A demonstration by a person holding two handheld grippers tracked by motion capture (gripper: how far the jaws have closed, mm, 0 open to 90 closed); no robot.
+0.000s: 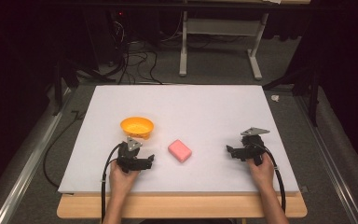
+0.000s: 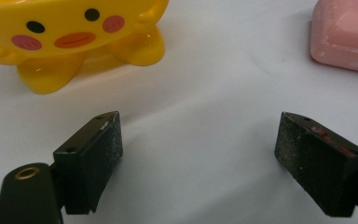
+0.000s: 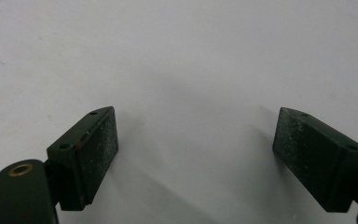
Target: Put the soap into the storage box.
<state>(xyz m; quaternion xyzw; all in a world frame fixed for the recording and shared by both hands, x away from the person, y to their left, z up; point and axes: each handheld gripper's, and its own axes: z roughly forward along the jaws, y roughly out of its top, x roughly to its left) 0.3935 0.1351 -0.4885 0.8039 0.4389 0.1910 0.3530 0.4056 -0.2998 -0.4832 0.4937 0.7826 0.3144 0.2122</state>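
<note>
One duck-faced bowl (image 2: 70, 37), unlettered

Two bare forearms; each hand-held gripper (left (image 1: 150, 160), right (image 1: 229, 150)) is black, topped by a grey triangular plate, trailing a black cable, with gritty rectangular pads (image 2: 103, 154).

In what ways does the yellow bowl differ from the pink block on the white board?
The yellow bowl is round and hollow; the pink block is a solid, flat rectangle with rounded corners. The yellow bowl stands on small feet and carries a painted face with pink cheeks; the pink block is plain and lies flat. The yellow bowl looks glossy, the pink block matte. Both rest on the white board, untouched, near the left gripper.
</note>
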